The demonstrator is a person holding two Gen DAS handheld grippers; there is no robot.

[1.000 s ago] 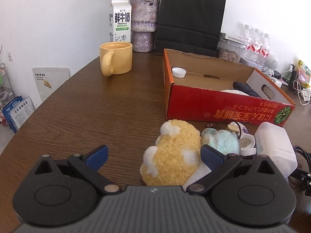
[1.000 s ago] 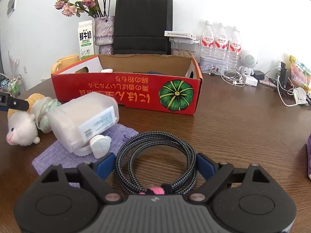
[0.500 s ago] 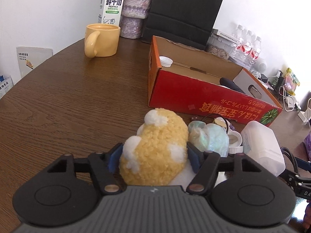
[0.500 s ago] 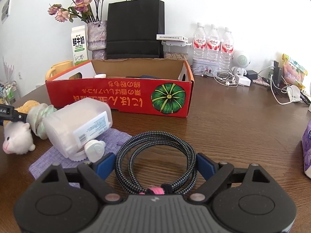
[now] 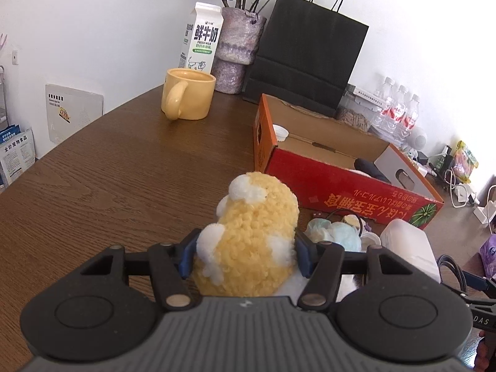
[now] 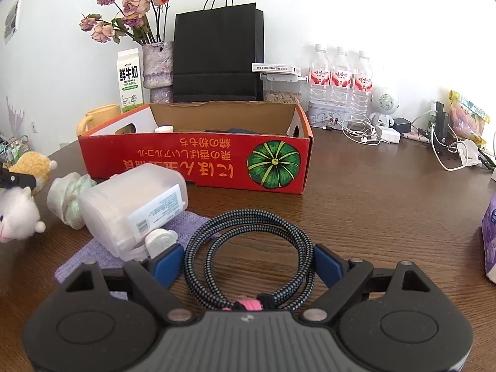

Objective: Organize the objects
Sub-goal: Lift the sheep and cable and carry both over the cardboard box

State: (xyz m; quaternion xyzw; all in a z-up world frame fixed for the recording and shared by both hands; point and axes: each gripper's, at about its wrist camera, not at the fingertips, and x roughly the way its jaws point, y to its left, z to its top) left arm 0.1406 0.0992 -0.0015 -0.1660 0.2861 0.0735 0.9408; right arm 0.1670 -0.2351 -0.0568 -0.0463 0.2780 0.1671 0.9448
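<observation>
We see the left gripper [image 5: 245, 255] clamped on the yellow plush [image 5: 248, 241]; its base is hidden behind the gripper body, so we cannot tell whether it rests on the table [image 5: 108, 186]; the red box [image 5: 334, 179] lies at 1 o'clock of it. The right gripper [image 6: 248, 262] has its jaws spread wide around one coiled cable [image 6: 248, 248], pads [image 6: 166, 262] just beside the coil; contact is unclear. In the right view, at 10 o'clock, one white jar [image 6: 133, 207] lies tipped on a purple cloth [image 6: 96, 257]; three water bottles [image 6: 341, 77] stand at 1 o'clock; box contents are mostly hidden.
</observation>
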